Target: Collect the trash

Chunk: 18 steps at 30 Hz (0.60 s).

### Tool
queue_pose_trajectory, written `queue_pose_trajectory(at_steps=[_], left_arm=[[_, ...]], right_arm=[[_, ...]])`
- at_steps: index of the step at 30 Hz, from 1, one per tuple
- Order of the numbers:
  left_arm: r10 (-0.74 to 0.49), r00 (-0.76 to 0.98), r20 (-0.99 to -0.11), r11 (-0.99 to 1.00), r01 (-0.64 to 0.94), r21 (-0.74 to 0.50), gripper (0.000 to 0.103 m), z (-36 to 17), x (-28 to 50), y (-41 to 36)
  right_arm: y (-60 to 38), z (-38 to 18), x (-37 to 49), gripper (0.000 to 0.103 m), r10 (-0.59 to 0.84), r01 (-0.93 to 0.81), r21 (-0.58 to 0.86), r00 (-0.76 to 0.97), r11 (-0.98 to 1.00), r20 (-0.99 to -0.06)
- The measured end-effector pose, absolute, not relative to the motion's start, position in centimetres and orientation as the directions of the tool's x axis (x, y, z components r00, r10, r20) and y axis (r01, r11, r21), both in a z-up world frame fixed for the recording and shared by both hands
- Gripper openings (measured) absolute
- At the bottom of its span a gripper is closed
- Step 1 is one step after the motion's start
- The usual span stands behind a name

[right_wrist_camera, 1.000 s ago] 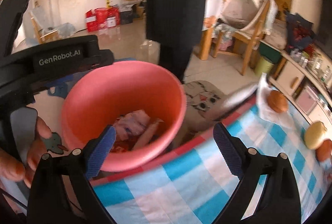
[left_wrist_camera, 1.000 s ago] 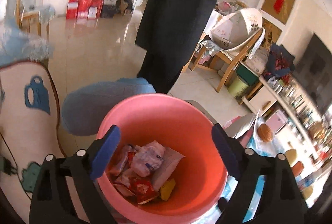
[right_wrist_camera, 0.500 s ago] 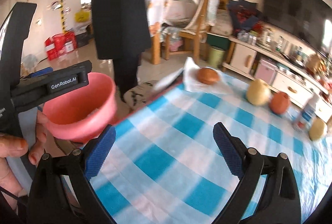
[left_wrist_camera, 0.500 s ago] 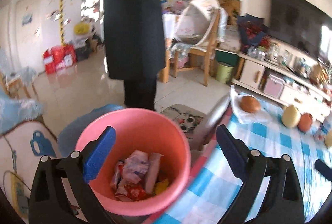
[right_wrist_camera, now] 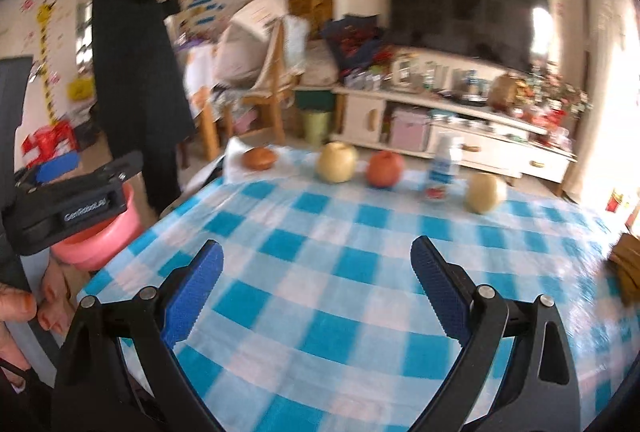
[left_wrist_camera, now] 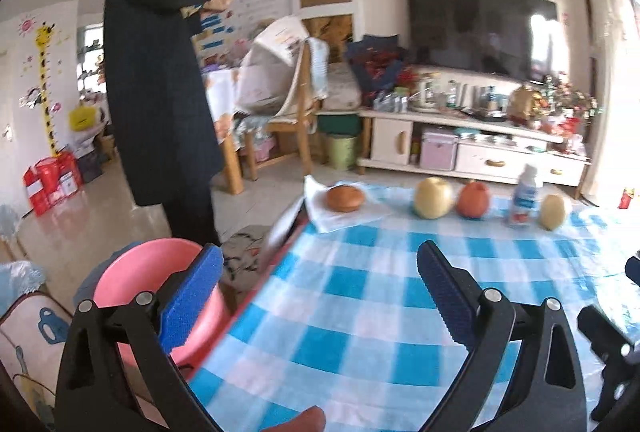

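**Left wrist view: both grippers empty over the table, bin at the table's edge**

Left wrist view, nearest first: we see the left gripper (left_wrist_camera: 320, 296) with its jaws standing wide apart and nothing between them. They have just been opening further, which suits a tool with no load. A fingertip (left_wrist_camera: 304, 420) of the holding hand shows at the bottom edge.

Just beyond the left pad sits the pink bin (left_wrist_camera: 136, 284), below the table edge and to the left. We judge it is kept there so trash can be dropped off the table straight into it. Its contents are hidden from this angle.

The checked tablecloth (left_wrist_camera: 360, 312) lies bare under both grippers. In the right wrist view the right gripper (right_wrist_camera: 316, 288) also has its jaws wide apart and empty, aimed across the cloth.

Farther on, along the far edge, stand a bun (left_wrist_camera: 345, 198) on white paper (left_wrist_camera: 344, 218), a pale apple (left_wrist_camera: 433, 198), a red fruit (left_wrist_camera: 473, 199), a small bottle (left_wrist_camera: 523, 201) and a pear (left_wrist_camera: 552, 212). We judge the paper and the bottle the likeliest trash left, though neither is certain.

Beyond the table a person in a dark coat (left_wrist_camera: 156, 92) stands before a TV cabinet (left_wrist_camera: 460, 148).
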<state>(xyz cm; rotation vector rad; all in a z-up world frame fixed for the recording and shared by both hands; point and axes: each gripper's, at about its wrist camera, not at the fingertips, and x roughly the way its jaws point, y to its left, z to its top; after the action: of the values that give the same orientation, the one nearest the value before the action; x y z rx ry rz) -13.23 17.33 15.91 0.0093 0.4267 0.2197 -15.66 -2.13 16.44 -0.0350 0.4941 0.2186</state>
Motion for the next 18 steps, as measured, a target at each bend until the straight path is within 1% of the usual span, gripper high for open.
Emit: queue_pose_trajectory(at_steps=[3,11,18], left_arm=[[0.200,0.905,-0.376,0.980,-0.188,0.071,0.097,16.9,-15.1,14.6],[0.121,0.943,-0.310,0.991,-0.097,0.091,0.097,18.8,-20.5,8.7],[0.077,0.951,-0.299,0.995,-0.056,0.080,0.097,19.6,-22.6,6.8]], right_arm=[[-5.2,17.5,-17.9,0.095,0.141,-0.147,0.019,0.895,0.989,-0.423],[-9.5,19.8,-23.0,0.096,0.081,-0.065,0.055,0.934,0.996,-0.348],[-10.8,21.8,-26.2,0.097,0.045,-0.036,0.038,0.960,0.999,-0.276]])
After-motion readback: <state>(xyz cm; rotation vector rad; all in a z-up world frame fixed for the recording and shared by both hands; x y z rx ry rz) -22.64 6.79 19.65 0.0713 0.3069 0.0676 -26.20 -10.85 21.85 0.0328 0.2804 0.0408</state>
